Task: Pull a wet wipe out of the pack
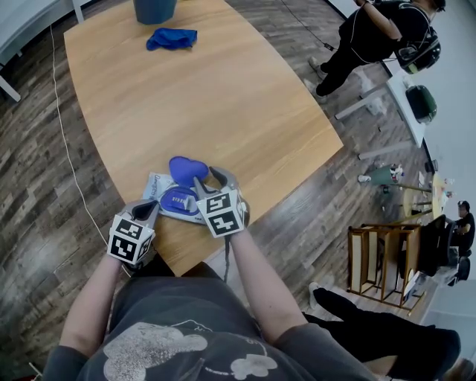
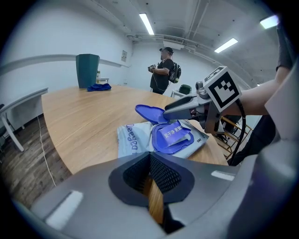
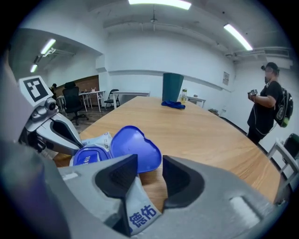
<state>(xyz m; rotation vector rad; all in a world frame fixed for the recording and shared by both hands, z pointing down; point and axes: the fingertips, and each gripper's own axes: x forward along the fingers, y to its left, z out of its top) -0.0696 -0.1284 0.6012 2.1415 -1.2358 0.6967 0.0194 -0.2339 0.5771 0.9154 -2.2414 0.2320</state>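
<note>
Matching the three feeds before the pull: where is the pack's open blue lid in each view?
Head view: open blue lid, lower centre, at the wipe pack's far edge.
Left gripper view: centre, raised behind the pack's opening.
Right gripper view: just left of centre, below the middle.
Shared landmark: blue cloth beside the teal bin at the far end.

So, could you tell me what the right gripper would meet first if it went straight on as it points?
Probably the raised blue lid of the wipe pack, just ahead of the open right gripper; table lies beyond, though depth is unclear.
</note>
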